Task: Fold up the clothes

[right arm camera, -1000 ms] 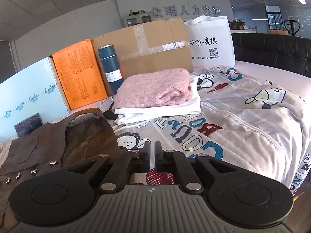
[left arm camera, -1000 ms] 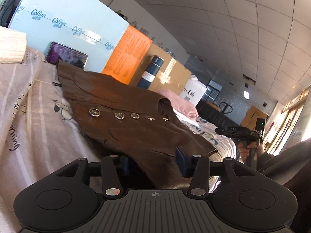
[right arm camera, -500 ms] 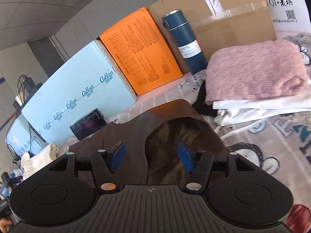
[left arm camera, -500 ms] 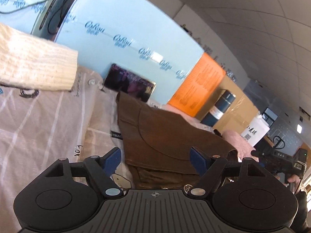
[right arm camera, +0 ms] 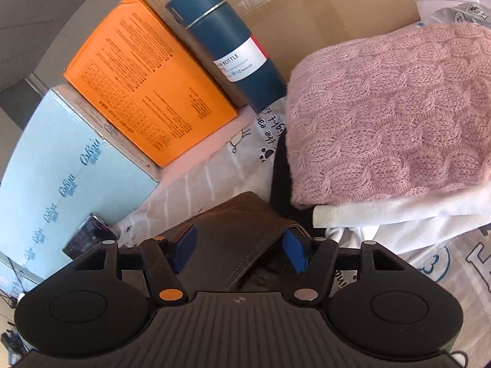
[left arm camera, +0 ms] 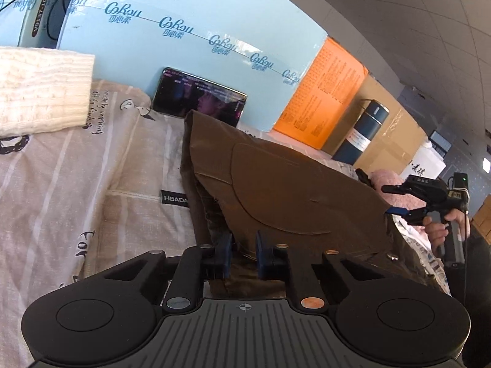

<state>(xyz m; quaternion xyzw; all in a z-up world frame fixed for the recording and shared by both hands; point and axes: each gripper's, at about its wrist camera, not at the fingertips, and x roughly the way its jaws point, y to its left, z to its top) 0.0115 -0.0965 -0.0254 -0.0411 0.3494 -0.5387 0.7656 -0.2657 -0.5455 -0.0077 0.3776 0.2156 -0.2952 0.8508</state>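
Observation:
A brown leather vest [left arm camera: 285, 190] lies on the printed bedsheet [left arm camera: 76, 178], partly folded. My left gripper [left arm camera: 242, 256] has its jaws closed in on the vest's near edge, pinching a fold of it. My right gripper [right arm camera: 239, 250] is open, its blue pads [right arm camera: 184, 245] on either side of the vest's far corner [right arm camera: 233, 233], low over it. The right gripper also shows in the left wrist view [left arm camera: 408, 205], held in a hand at the vest's far end.
A folded pink sweater [right arm camera: 389, 116] lies on white clothes [right arm camera: 399, 214] to the right. A blue bottle [right arm camera: 227, 36], orange box [right arm camera: 147, 92], cardboard box [right arm camera: 322, 9] and light blue box [left arm camera: 184, 40] line the back. A phone [left arm camera: 199, 98] leans there. A cream knit [left arm camera: 40, 89] lies left.
My left gripper went from open to closed on the vest's near edge. My right gripper opened from shut and moved forward and down over the vest's far corner.

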